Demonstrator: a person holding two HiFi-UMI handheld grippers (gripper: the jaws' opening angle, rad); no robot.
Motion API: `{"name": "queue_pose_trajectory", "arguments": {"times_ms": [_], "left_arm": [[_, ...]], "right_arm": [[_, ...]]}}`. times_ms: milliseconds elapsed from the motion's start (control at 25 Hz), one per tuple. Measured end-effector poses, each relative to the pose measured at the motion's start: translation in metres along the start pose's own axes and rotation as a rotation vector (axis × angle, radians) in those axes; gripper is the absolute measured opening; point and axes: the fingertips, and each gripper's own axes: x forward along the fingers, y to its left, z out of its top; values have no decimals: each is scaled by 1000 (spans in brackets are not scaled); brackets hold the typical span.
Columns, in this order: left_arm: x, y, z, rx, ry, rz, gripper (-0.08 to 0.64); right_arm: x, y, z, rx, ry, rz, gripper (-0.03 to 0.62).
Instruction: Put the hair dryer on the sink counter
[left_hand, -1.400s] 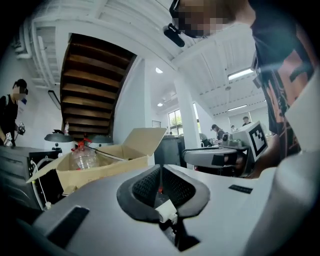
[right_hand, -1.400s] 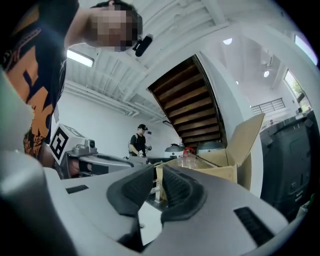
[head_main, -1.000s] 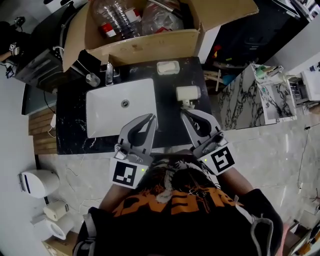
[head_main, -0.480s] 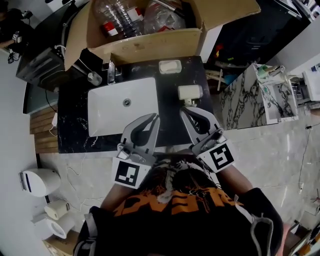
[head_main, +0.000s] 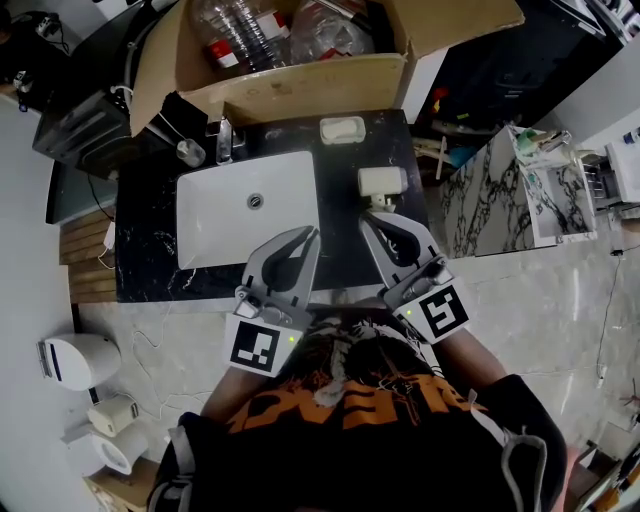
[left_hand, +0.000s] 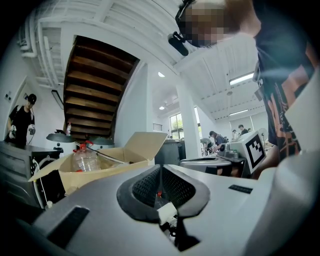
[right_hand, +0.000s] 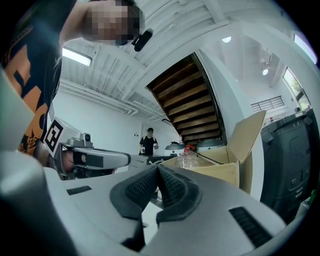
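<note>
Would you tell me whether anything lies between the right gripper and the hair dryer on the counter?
Nothing visible does. The hair dryer lies on the dark counter beside the basin, and the right gripper, jaws shut and empty, points at it from the near side with no object between them.

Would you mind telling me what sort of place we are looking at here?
Likely a mock bathroom corner inside an open workshop: a white sink set in a black counter with a faucet, and a wooden staircase beyond.
</note>
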Motion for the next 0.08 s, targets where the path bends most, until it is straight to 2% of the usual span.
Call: {"name": "queue_pose_trajectory", "arguments": {"times_ms": [80], "left_arm": [[-1, 0, 0, 0, -1, 0, 35]], "right_arm": [[0, 1, 0, -1, -1, 3, 14]]}}
